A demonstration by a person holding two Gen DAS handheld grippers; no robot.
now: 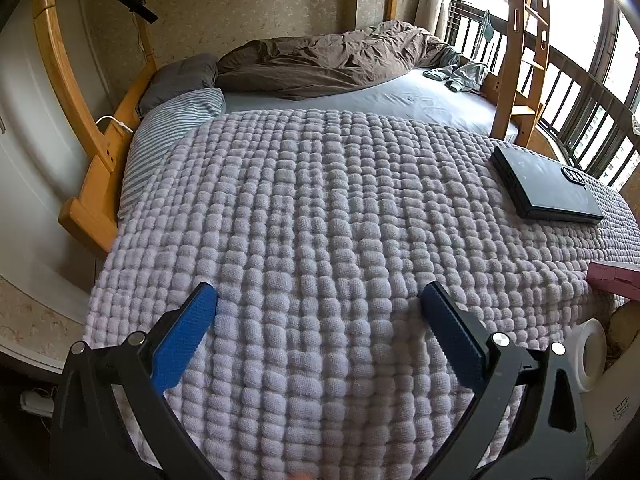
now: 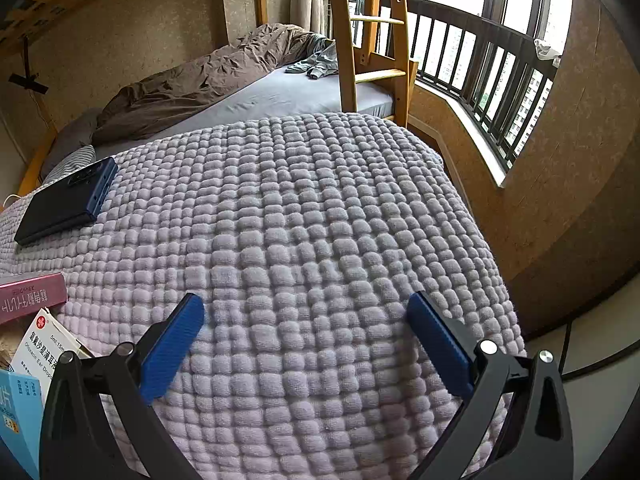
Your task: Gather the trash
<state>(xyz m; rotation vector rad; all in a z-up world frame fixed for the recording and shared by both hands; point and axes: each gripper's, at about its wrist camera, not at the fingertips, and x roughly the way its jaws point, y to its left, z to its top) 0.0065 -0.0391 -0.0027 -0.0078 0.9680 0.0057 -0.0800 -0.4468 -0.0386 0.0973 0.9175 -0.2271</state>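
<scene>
My left gripper [image 1: 320,300] is open and empty above the lilac bubble-weave blanket [image 1: 320,200]. My right gripper [image 2: 306,308] is open and empty above the same blanket [image 2: 320,200]. A pink box [image 2: 32,296] lies at the blanket's near edge, left of my right gripper; it also shows at the right edge of the left wrist view [image 1: 616,278]. A white medicine box [image 2: 44,344] and a light blue box [image 2: 18,416] stand at the lower left of the right wrist view.
A dark phone [image 1: 544,184] lies on the blanket, also in the right wrist view [image 2: 68,204]. A white round container [image 1: 588,354] sits lower right. Behind are a brown duvet [image 1: 320,60], a wooden bunk ladder [image 2: 372,40] and a railed window [image 2: 500,76].
</scene>
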